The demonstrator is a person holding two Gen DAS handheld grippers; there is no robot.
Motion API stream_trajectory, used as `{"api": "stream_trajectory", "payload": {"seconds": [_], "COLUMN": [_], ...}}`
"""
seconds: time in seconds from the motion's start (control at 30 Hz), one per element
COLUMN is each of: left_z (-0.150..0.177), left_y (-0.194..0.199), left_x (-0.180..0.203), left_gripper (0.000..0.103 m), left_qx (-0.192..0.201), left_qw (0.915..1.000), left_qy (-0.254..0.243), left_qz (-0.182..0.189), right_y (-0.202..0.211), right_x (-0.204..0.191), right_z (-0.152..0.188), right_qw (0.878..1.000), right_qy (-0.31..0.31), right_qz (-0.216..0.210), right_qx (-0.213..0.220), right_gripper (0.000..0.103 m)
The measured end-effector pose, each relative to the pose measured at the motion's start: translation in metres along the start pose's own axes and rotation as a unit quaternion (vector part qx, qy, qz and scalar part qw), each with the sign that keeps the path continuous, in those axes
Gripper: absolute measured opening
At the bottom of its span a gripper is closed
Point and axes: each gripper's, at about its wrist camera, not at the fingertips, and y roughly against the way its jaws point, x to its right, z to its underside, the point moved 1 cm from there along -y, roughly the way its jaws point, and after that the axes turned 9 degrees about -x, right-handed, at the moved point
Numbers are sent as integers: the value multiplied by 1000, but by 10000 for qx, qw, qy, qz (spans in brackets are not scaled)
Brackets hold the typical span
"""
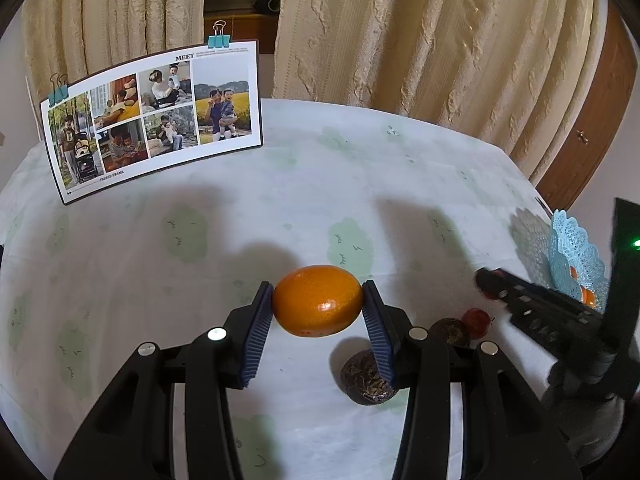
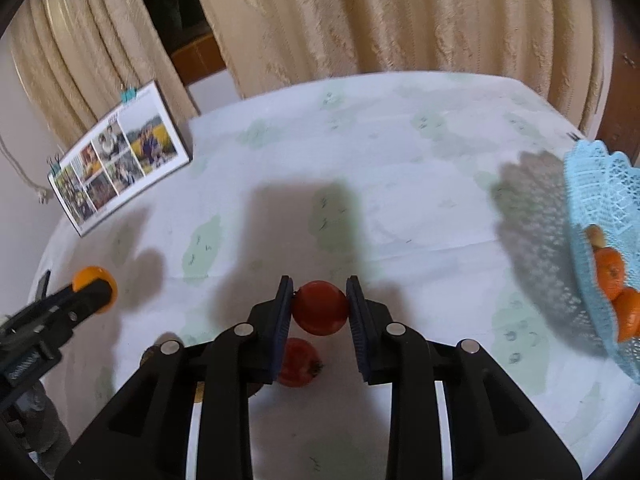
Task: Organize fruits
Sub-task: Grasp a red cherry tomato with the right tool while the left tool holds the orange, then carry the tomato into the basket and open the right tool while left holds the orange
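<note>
My left gripper [image 1: 318, 300] is shut on an orange [image 1: 317, 301] and holds it above the table; it also shows at the left of the right wrist view [image 2: 95, 286]. My right gripper [image 2: 319, 307] is shut on a small red fruit [image 2: 320, 307], lifted off the cloth. A second red fruit [image 2: 298, 362] lies on the table below it. Two dark brown round fruits [image 1: 368, 378] [image 1: 450, 332] and a red fruit [image 1: 477, 322] lie on the table at the right in the left wrist view. A light blue lace basket [image 2: 600, 184] at the right edge holds oranges [image 2: 610, 274].
A white tablecloth with green patches [image 1: 280, 208] covers the table. A photo collage card [image 1: 156, 116] with binder clips stands at the back left. Beige curtains [image 1: 420, 28] hang behind the table. A wooden door [image 1: 592, 128] is at the far right.
</note>
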Motion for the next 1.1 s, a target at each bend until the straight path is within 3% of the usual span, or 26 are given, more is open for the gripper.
{"api": "stream_trajectory", "payload": {"seconds": [0.3, 0.63, 0.93, 1.1], "left_z": [2, 4, 4, 3], "left_y": [-2, -3, -3, -1], "left_x": [5, 11, 24, 35], "left_gripper": [46, 46, 46, 46], "left_qx": [-17, -26, -40, -48], "left_qw": [10000, 9998, 9996, 9993], "left_qy": [-72, -172, -296, -384], "left_qz": [0, -22, -20, 19], "right_y": [46, 95, 110, 106], "right_x": [41, 115, 192, 211], "right_z": [0, 7, 16, 22], "right_qw": [9978, 9876, 9729, 9688], "right_qy": [-454, -1161, -2012, -2233], "right_qz": [65, 409, 512, 429], "right_qx": [487, 978, 1018, 986], "right_gripper": [28, 28, 28, 28]}}
